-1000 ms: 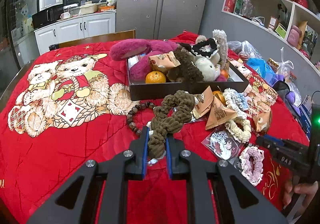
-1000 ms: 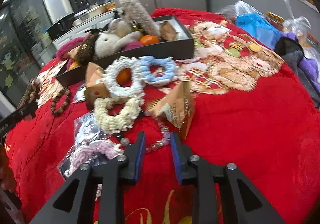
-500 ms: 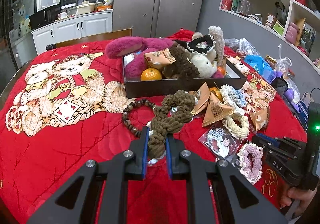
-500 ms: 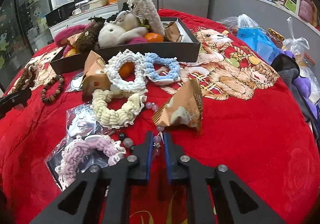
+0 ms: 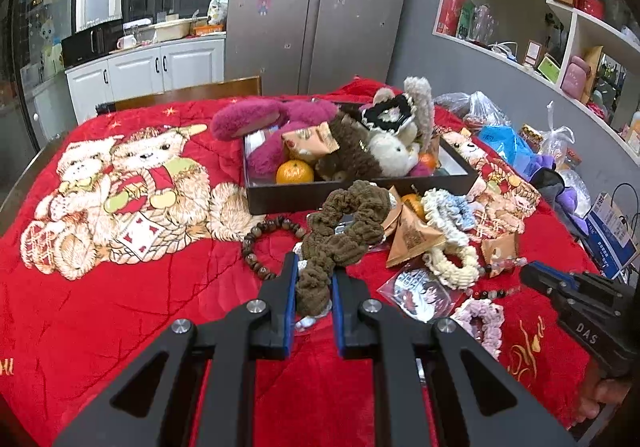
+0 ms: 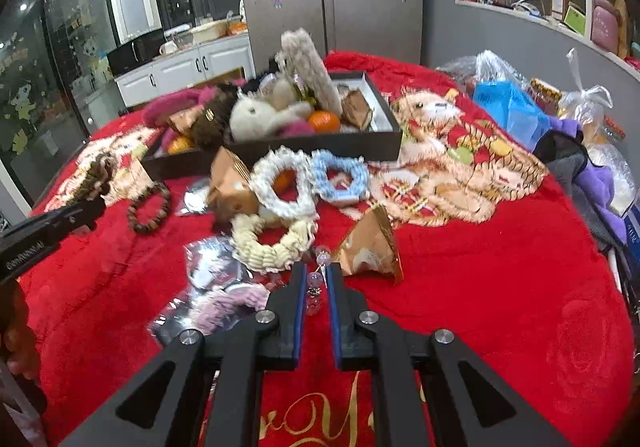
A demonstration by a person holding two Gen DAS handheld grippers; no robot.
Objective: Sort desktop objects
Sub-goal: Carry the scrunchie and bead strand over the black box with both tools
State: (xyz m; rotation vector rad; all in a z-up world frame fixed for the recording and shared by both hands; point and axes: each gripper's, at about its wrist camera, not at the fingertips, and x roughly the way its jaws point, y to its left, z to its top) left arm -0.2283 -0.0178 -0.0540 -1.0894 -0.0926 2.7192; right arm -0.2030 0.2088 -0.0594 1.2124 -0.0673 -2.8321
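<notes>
Left wrist: brown scrunchie (image 5: 340, 243) stretches lengthwise away from left gripper (image 5: 314, 279).

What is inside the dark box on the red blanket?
The dark box holds a magenta plush, a brown plush, a white plush, an orange and a snack packet. These cover most of its floor, so anything underneath cannot be seen.

Red blanket (image 5: 100, 307), teddy-bear print; olive-brown scrunchie (image 5: 344, 231); light-blue scrunchie (image 6: 340, 177); orange mandarin (image 5: 295, 172).
</notes>
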